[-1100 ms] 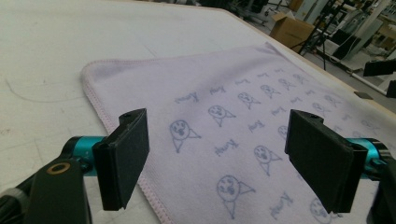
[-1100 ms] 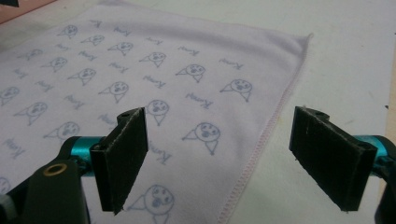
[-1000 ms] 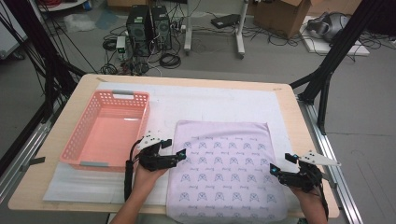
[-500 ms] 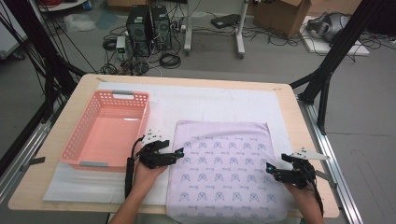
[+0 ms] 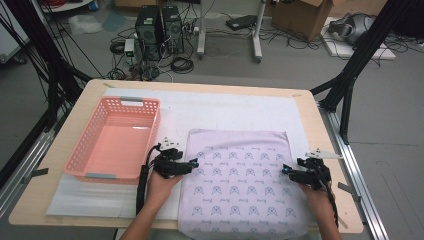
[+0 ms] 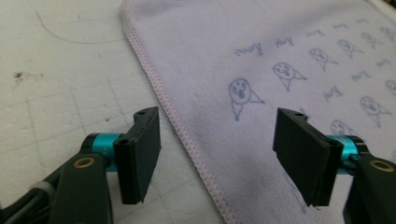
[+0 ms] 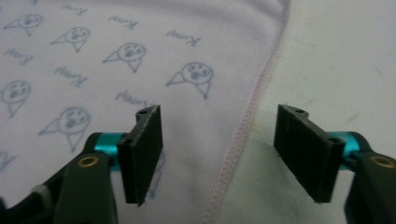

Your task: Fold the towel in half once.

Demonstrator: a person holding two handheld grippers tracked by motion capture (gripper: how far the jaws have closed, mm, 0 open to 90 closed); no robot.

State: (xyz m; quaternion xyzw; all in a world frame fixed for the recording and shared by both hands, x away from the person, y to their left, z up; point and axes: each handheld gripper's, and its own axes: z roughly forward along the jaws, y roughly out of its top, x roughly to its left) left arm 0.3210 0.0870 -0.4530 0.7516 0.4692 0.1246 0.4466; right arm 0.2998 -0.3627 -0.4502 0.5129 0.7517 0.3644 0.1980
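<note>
Left gripper point(image 6: 219, 158): jaws just closing yet wide apart, pads off the cloth, straddling the left hem of the lilac printed towel point(image 5: 242, 185), one jaw over the white mat point(image 6: 60, 93), the other over the fabric. Right gripper point(image 7: 219, 156): moved in from the side since a second ago, jaws likewise narrowing, right hem between them, nothing gripped. Judged as the start of a pinch on both edges, likely for folding; pink basket point(image 5: 82, 159) beyond the left jaws.
</note>
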